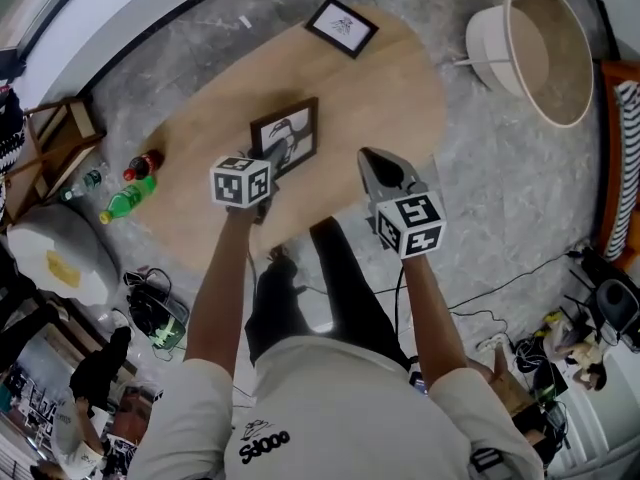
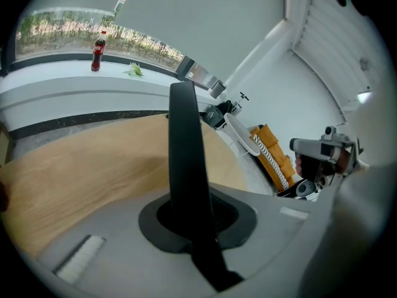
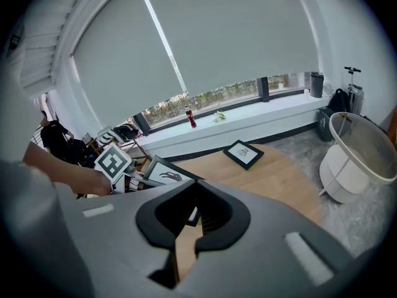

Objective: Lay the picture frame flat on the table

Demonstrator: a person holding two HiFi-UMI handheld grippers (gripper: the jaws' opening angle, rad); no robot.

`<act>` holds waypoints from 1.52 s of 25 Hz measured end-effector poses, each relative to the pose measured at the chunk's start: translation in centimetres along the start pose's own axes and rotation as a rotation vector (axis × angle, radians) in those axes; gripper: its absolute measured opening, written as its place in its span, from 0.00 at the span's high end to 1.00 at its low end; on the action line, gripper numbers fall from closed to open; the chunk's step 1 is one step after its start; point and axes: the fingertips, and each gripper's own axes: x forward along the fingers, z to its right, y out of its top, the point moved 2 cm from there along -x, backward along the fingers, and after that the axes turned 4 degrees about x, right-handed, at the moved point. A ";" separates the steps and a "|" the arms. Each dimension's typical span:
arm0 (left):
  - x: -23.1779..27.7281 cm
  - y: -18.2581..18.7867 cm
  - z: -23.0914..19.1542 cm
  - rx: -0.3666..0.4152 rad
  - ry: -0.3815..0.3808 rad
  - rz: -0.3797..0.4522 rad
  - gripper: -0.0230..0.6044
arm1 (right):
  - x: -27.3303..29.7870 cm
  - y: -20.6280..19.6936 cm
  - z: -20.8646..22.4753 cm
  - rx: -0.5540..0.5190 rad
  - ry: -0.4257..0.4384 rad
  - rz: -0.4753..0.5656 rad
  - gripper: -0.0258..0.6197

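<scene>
**Holding the frame by its edge, not yet flat**

My left gripper (image 2: 193, 219) has its jaws nearly together, clamped on the thin dark edge of the picture frame (image 2: 185, 148). In the left gripper view that edge rises straight up out of the slot as a black bar. My right gripper (image 3: 186, 225) has its jaws drawn in to a narrow slit. Only bare wood shows through the slit, so I read it as empty and taking no part in the grip.

Moving outward, the head view shows the frame, with its bird print, near the middle of the oval wooden table (image 1: 400, 88), at the left gripper's tip. The right gripper view shows the frame leaning, its upper edge raised off the wood rather than lying on it. I cannot tell from any view whether its lower edge rests on the table. The right gripper hangs just beside the frame, apart from it, over the near edge of the table.

My judgement is that the grasp is made and the frame is partway tipped, but the laying down is not finished. What remains is to bring the raised edge down to the wood and then let go. A second frame (image 1: 341, 26) lies flat at the far end, well apart from this one.
</scene>
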 end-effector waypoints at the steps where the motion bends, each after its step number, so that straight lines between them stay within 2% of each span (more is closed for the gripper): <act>1: 0.2 -0.1 0.0 -0.007 -0.008 -0.004 0.92 | 0.2 -0.1 0.1 -0.001 0.002 -0.006 0.96; 5: 1.1 -0.5 -0.4 -0.044 -0.025 -0.013 0.92 | 0.8 -0.7 0.4 -0.005 0.004 -0.031 0.96; 13: 2.4 -1.0 -1.2 -0.176 -0.069 0.000 0.91 | 1.3 -1.6 0.6 0.006 -0.005 -0.047 0.96; 18: 3.1 -1.9 -2.1 -0.207 -0.051 -0.005 0.89 | 1.5 -2.3 0.6 0.011 -0.007 -0.056 0.96; 24: 3.8 -2.5 -3.0 -0.285 -0.075 0.021 0.88 | 1.7 -2.9 0.9 0.005 -0.010 -0.073 0.96; 29: 4.1 -3.2 -4.1 -0.286 -0.039 0.027 0.80 | 1.7 -3.2 1.2 0.000 -0.011 -0.087 0.96; 38: 4.8 -5.5 -6.4 -0.361 -0.001 0.002 0.65 | 2.9 -3.7 0.9 -0.010 -0.004 -0.108 0.96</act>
